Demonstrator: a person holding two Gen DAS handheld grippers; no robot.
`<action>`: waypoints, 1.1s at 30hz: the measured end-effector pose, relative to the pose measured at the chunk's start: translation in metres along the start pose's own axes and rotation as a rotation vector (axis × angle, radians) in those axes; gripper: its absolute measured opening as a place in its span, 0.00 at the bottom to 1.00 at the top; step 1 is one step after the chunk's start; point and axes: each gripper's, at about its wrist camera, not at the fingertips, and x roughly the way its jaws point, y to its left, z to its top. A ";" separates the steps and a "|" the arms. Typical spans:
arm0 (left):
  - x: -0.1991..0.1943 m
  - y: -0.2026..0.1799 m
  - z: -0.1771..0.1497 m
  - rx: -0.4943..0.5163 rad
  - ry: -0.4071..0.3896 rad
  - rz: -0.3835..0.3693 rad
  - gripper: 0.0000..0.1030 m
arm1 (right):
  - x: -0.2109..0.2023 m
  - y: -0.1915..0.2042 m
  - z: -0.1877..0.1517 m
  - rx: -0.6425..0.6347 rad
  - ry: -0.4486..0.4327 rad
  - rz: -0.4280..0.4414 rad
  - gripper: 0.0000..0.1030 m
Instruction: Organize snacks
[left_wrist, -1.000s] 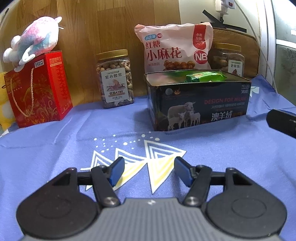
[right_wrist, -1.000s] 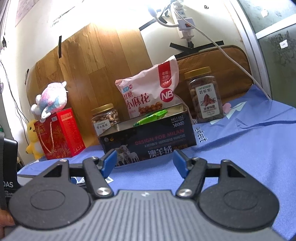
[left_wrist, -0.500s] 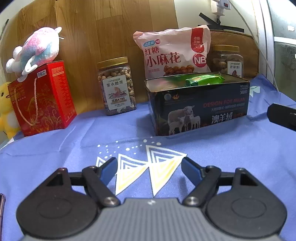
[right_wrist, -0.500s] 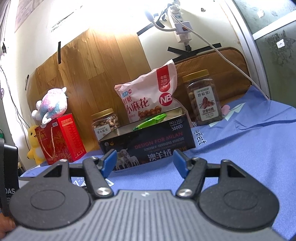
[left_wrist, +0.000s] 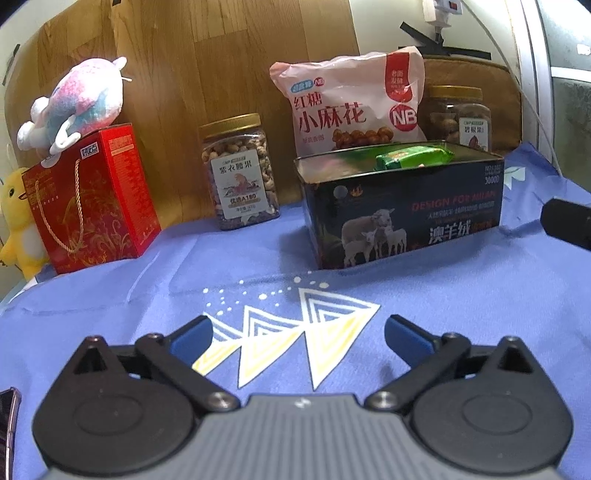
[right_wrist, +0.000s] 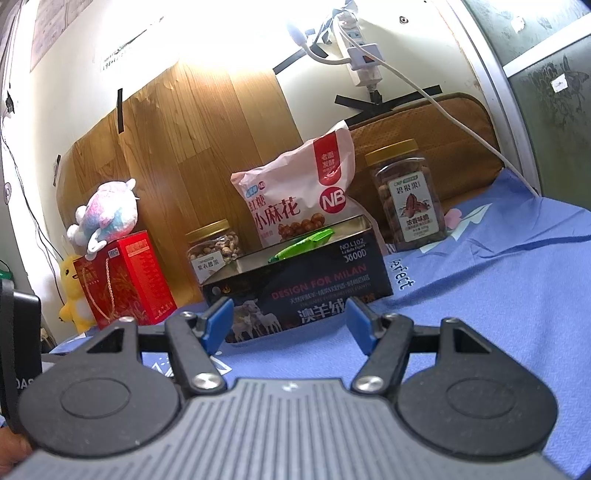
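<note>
A dark open tin box (left_wrist: 402, 218) with sheep printed on it stands on the blue cloth; a green snack packet (left_wrist: 413, 157) lies inside it. The box (right_wrist: 299, 291) and packet (right_wrist: 303, 244) also show in the right wrist view. Behind it stand a pink snack bag (left_wrist: 354, 107) and a nut jar (left_wrist: 460, 114). Another nut jar (left_wrist: 238, 173) stands to its left. My left gripper (left_wrist: 297, 338) is open and empty over the cloth, well short of the box. My right gripper (right_wrist: 290, 323) is open and empty, in front of the box.
A red gift box (left_wrist: 88, 195) with a plush toy (left_wrist: 74, 103) on top stands at the far left, next to a yellow plush duck (left_wrist: 18, 218). A wooden panel (left_wrist: 207, 66) backs the table. A cable (right_wrist: 436, 99) hangs at the right.
My left gripper has pulled back from the box and its jaws have opened wider. My right gripper has tilted slightly upward and stays open.
</note>
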 end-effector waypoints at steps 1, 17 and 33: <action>-0.001 0.000 0.000 0.001 0.001 -0.001 1.00 | 0.000 -0.001 0.000 0.002 -0.001 0.003 0.67; -0.029 -0.002 0.016 0.051 -0.050 0.153 1.00 | -0.005 -0.005 0.000 0.036 -0.032 0.039 0.67; -0.039 0.002 0.017 0.036 -0.011 0.200 1.00 | -0.010 -0.011 0.002 0.062 -0.053 0.070 0.69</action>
